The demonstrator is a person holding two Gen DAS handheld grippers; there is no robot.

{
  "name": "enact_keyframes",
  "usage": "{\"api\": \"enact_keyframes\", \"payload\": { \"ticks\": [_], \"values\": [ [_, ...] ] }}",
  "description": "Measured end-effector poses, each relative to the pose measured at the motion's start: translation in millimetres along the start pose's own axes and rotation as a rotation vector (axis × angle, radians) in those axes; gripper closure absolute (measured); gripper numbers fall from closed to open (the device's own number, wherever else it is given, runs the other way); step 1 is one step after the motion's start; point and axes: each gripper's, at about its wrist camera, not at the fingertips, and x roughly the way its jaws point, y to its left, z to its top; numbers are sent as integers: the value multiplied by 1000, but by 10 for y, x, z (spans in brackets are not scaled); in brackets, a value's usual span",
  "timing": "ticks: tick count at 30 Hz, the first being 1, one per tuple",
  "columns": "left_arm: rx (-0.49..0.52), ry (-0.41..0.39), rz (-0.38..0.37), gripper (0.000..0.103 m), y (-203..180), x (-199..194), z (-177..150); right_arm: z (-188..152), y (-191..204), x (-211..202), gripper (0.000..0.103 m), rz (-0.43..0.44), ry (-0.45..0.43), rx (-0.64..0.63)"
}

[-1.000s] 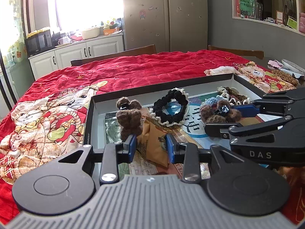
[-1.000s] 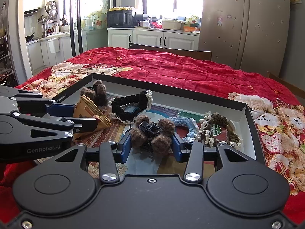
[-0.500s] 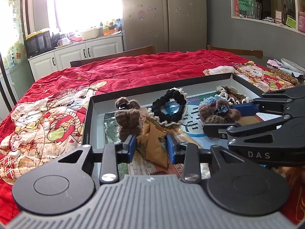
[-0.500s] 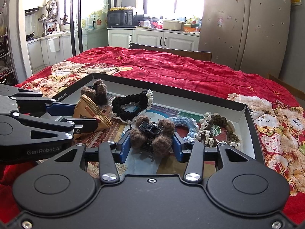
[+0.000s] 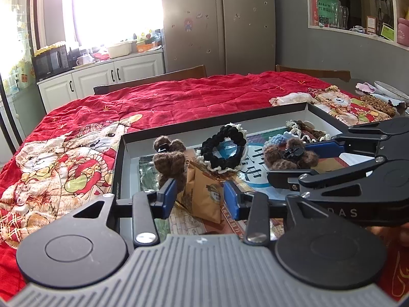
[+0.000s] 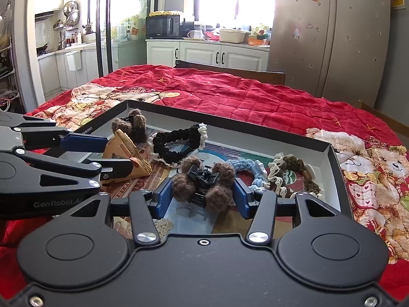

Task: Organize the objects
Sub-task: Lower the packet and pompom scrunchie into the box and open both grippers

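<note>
Upright brown packet (leaning), box

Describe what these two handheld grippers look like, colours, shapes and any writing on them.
Both are black, flat scissor-like linkages with silver rivets and blue finger pads. The left gripper has a grey ribbed body behind two round black discs, and its side reads "GenRobot.AI" in the right wrist view. The right gripper has a smooth black body with corner screws; "DAS" shows on its side. No cables or sleeves show.

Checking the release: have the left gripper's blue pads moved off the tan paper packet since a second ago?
Yes. The left gripper is opening; its pads now stand wider beside the tan paper packet, which stays in the tray.
</note>
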Motion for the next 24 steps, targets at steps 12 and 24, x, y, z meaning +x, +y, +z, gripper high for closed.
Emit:
{"api": "enact_keyframes", "payload": {
  "ticks": [12,24],
  "values": [
    [1,-13,6,38,1,-75,35,32,-29,-107,51,-4,-35,19],
    [9,-35,11,36,-2,-210,81,70,-40,-284,50,2,-66,31]
  ]
}}
